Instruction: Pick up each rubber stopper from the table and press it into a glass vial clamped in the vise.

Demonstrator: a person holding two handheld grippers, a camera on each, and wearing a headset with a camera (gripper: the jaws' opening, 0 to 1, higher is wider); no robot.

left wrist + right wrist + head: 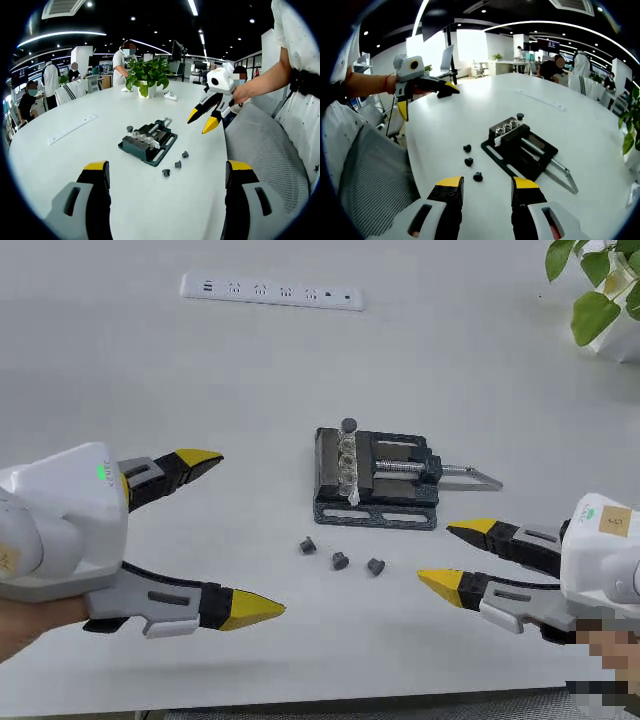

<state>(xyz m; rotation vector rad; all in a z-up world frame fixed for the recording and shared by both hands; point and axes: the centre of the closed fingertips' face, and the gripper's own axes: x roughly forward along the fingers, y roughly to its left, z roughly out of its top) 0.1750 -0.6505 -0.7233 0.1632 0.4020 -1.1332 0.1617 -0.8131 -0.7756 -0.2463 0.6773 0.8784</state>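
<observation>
On white office table point(150, 360): vise point(385, 485), 3 stoppers point(340, 561)

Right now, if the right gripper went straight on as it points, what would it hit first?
Probably the nearest rubber stopper, lying just ahead of the right gripper's open fingers. Its height above the table is unclear, so it might pass over.

Plant point(593, 317) cut off at the corner — vials point(347, 464) too small to count.

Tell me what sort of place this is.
Probably an open-plan office or lab: a big white table with a power strip and a potted plant, people standing behind it, and long ceiling lights overhead.
</observation>
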